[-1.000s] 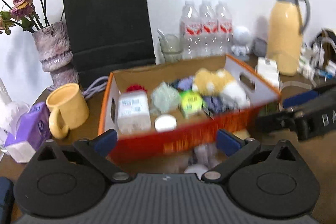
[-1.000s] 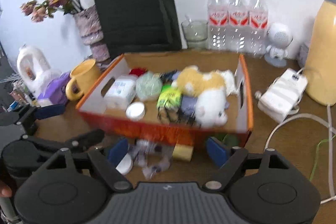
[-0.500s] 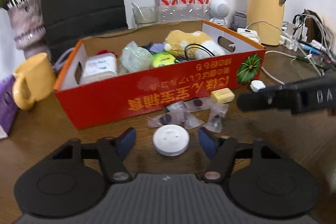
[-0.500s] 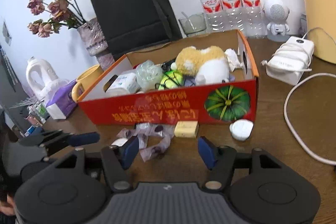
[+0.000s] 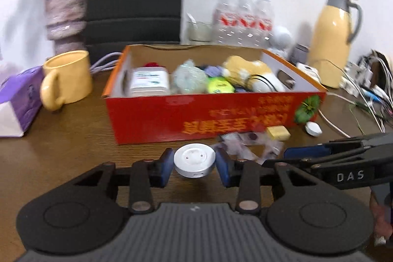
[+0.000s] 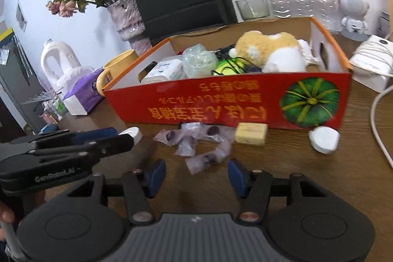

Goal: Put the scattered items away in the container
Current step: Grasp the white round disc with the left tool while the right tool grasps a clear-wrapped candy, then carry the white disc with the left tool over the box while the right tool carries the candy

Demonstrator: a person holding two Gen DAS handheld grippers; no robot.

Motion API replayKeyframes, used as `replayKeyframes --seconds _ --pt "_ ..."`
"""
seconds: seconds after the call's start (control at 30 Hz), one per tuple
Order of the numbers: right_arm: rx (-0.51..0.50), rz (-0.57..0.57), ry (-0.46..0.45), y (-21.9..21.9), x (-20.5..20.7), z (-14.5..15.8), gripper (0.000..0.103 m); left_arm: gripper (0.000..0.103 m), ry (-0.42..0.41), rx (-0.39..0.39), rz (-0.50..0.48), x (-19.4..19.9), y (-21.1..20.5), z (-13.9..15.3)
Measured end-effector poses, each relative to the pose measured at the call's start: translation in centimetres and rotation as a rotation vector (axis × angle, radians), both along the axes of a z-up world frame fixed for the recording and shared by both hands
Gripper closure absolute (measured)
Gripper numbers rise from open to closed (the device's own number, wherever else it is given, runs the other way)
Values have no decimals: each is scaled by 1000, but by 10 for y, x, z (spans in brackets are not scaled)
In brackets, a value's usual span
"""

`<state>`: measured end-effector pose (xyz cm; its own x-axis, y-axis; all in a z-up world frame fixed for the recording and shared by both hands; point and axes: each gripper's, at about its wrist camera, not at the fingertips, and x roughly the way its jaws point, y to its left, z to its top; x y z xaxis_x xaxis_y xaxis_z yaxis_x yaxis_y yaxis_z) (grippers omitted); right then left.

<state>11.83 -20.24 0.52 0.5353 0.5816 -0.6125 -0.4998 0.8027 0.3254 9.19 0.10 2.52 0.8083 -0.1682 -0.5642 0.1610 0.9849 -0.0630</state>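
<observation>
Both tools lowered; left tool (image 5: pixel 194 165) closing round white disc (image 5: pixel 194 159).

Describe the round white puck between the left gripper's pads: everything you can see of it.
The round white puck is a flat disc, plastic-looking, with a white top bearing two small dark dots and a silvery side band with a slot. It lies flat on the wooden table in front of the red box. The left gripper is closing on it; its blue pads flank it and seem to touch.

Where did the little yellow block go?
The little yellow block lies on the wooden table just in front of the red box, between the crinkly purple wrappers and a small white cap.
</observation>
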Motion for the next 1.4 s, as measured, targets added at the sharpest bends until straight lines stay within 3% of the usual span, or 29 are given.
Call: replayKeyframes --seconds 0.17,0.37,0.47,0.77,0.93,1.03,1.4 --pt "-44 1 -21 18 5 1 60 64 -10 -36 28 3 12 -2" --pt "-207 19 -142 39 -9 -2 73 64 -23 -16 31 -2 10 -2" --pt "-236 10 -155 40 -11 -1 82 64 -28 -19 35 -3 11 0" --pt "-259 -26 -164 30 -26 -1 82 64 -59 25 32 -10 1 -1" --pt "-263 -83 -156 15 -69 0 82 64 -37 -11 33 -36 -5 0" --pt "-227 -102 -152 -2 -103 7 82 64 -77 0 52 -68 -13 3" --pt "-119 -180 -327 -26 -172 47 82 64 -162 48 25 -145 -41 16"
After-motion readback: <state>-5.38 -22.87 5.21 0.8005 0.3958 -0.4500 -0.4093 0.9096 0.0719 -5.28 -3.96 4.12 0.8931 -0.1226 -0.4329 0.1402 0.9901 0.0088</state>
